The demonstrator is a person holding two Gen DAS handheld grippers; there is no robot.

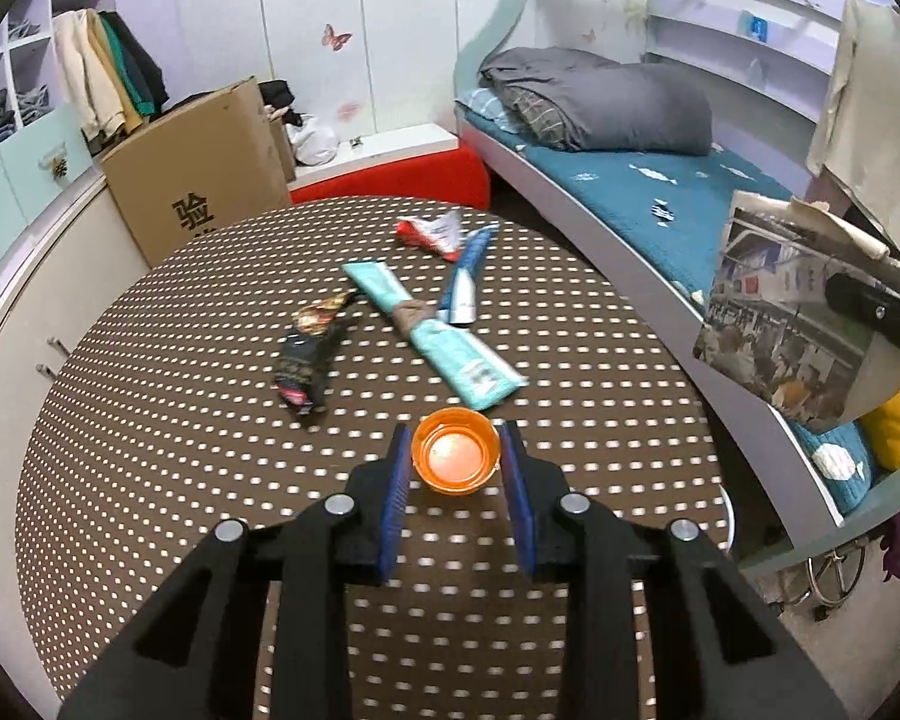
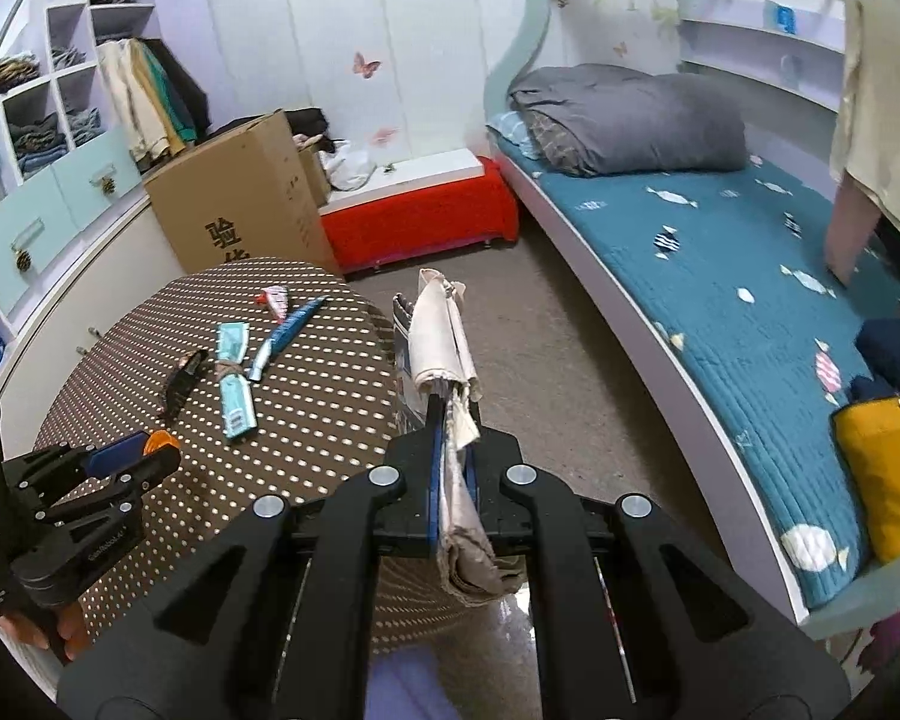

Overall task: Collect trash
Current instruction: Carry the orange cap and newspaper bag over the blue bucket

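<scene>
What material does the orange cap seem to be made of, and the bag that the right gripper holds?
Orange cap: probably plastic, smooth and slightly translucent; light glows through its base. It sits between the left gripper pads. Bag: looks like paper, matte, with a printed photo on its side and a creased beige rim, pinched in the right gripper.

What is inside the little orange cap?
Nothing shows inside the orange cap, only its pale, shiny bottom. The left gripper holds it by the sides. What lies under the cap on the dotted table is hidden.
</scene>
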